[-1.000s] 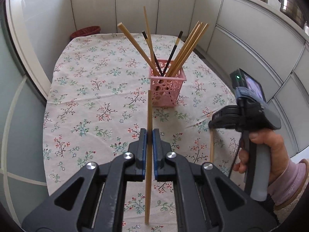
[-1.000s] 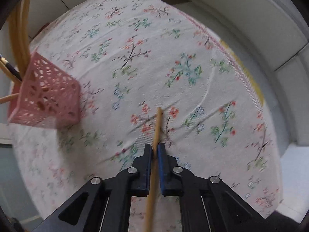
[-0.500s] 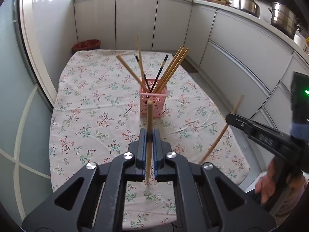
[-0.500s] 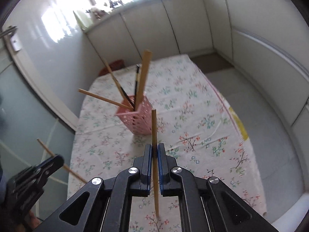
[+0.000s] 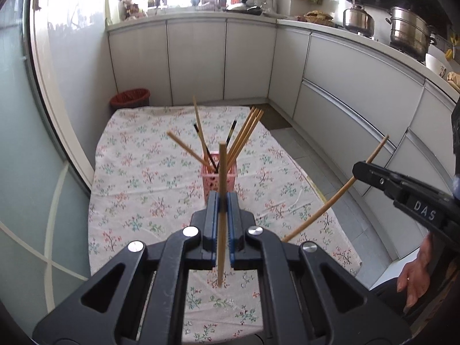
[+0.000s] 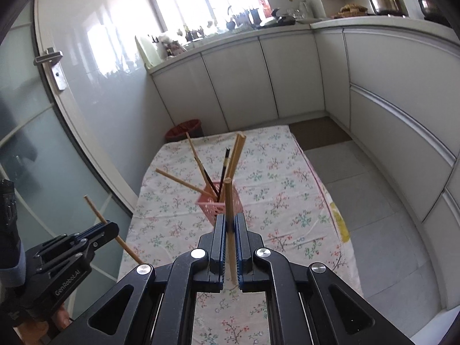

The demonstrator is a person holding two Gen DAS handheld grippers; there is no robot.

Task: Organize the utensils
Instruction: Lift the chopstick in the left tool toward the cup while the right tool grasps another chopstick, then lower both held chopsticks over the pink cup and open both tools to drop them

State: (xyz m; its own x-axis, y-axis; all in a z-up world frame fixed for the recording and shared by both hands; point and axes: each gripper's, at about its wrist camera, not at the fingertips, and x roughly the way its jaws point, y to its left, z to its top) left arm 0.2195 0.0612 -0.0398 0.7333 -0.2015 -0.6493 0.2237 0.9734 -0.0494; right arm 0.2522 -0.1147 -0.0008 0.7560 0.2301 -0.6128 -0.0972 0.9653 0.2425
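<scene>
A pink lattice holder stands near the middle of the floral tablecloth, with several wooden and dark chopsticks fanned out of it. My left gripper is shut on a wooden chopstick, held upright high above the table. My right gripper is shut on another wooden chopstick, also high above the table. The holder shows in the right wrist view. Each gripper shows in the other's view: the right one at the right, the left one at the lower left.
White kitchen cabinets run along the back and right. A red bin stands on the floor past the table's far end. A glass door is at the left. Pots sit on the counter.
Both grippers have risen well above the table, each carrying its chopstick. The right gripper lifted its chopstick off the cloth. The holder now looks smaller and farther below.
</scene>
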